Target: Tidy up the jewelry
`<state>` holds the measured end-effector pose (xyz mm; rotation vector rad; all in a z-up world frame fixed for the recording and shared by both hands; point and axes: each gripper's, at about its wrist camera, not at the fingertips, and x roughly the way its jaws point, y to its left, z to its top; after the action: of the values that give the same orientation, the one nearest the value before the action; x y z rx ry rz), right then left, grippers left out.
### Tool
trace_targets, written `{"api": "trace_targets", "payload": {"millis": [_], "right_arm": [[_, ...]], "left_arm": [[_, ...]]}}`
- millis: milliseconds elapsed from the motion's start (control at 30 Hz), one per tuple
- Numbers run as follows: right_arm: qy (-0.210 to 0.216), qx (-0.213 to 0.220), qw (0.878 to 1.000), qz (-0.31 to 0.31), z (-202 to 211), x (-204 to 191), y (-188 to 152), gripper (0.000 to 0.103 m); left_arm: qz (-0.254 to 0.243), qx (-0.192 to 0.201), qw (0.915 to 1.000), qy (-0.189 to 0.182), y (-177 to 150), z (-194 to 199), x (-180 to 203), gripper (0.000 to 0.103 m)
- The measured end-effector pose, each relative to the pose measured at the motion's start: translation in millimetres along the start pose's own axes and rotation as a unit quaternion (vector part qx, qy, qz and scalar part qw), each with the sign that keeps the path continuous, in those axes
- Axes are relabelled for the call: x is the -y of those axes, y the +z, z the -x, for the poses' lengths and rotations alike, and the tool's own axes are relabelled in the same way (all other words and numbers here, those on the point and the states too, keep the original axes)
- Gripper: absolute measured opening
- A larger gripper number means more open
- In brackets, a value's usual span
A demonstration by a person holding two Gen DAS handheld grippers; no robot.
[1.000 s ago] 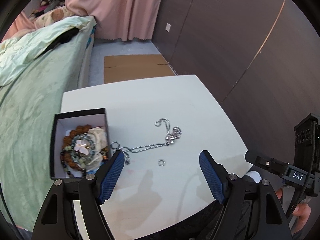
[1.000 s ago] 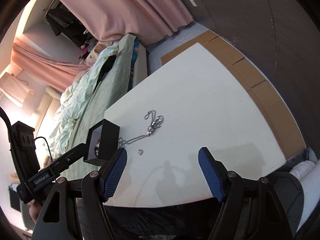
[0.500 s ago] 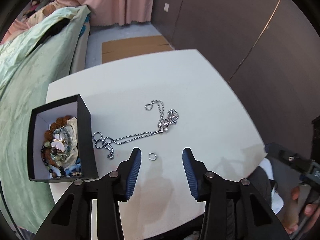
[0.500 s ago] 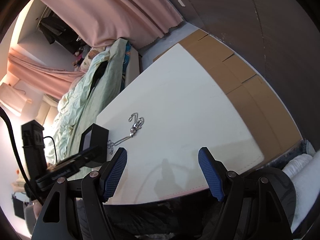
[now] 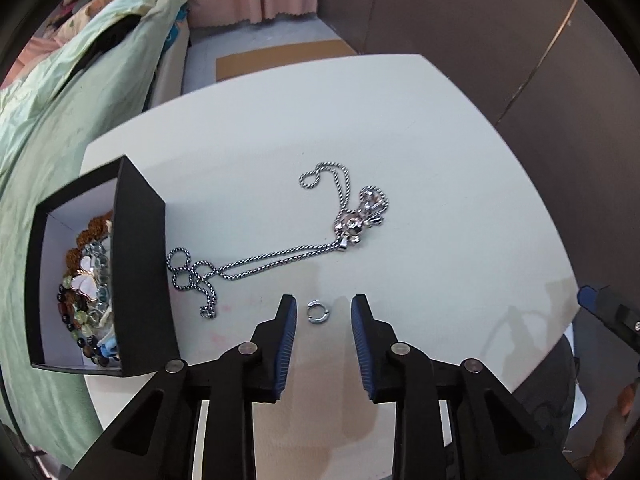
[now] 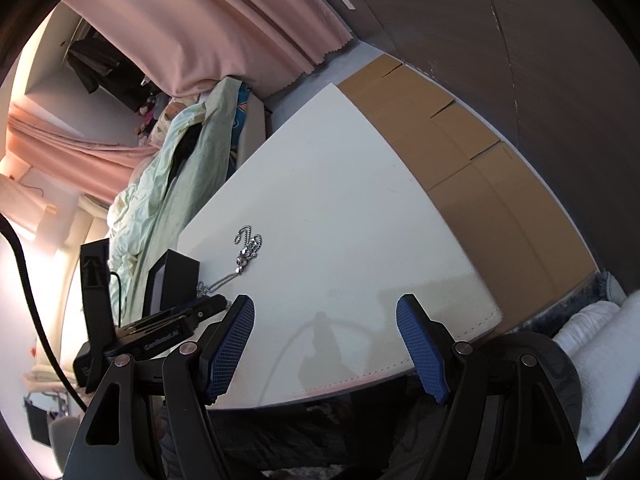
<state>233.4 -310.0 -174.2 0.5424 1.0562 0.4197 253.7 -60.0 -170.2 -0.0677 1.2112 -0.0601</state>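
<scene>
A small silver ring (image 5: 318,311) lies on the white table (image 5: 420,152). My left gripper (image 5: 324,312) is low over it, partly open, with the ring in the gap between the blue pads and not touched. A silver chain necklace (image 5: 280,258) with a pendant (image 5: 358,220) lies just beyond. A black jewelry box (image 5: 140,264) holding bead bracelets (image 5: 86,280) stands at the left. My right gripper (image 6: 325,330) is wide open and empty above the table's near edge. The necklace (image 6: 248,246) and box (image 6: 176,280) also show there.
A green-covered bed (image 5: 48,120) runs along the table's left side. Flat cardboard (image 6: 460,152) lies on the floor beyond the table's far and right edges. A dark wall (image 5: 480,20) stands to the right. My left gripper's body (image 6: 152,332) shows in the right wrist view.
My left gripper has moved forward and down to the ring and its jaws have narrowed from wide open. The right gripper has drifted slightly and stays wide open.
</scene>
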Motion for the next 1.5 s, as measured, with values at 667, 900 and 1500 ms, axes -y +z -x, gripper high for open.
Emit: {"api": "trace_targets", "payload": {"millis": [667,900,1500], "right_arm": [[-0.01,-0.015,1.0,0.008,-15,-8,1,0.074],[-0.012,-0.021,0.999,0.023,-24,-23,3,0.074],[-0.015,-0.036,0.998,0.052,-41,-57,3,0.074]], "left_arm": [[-0.008,0.015,0.9998,0.009,-6,4,-2,0.012],[-0.005,0.049,0.9988,-0.002,-1,33,-11,0.012],[0.014,0.064,0.9965,-0.052,2,65,-41,0.0]]}}
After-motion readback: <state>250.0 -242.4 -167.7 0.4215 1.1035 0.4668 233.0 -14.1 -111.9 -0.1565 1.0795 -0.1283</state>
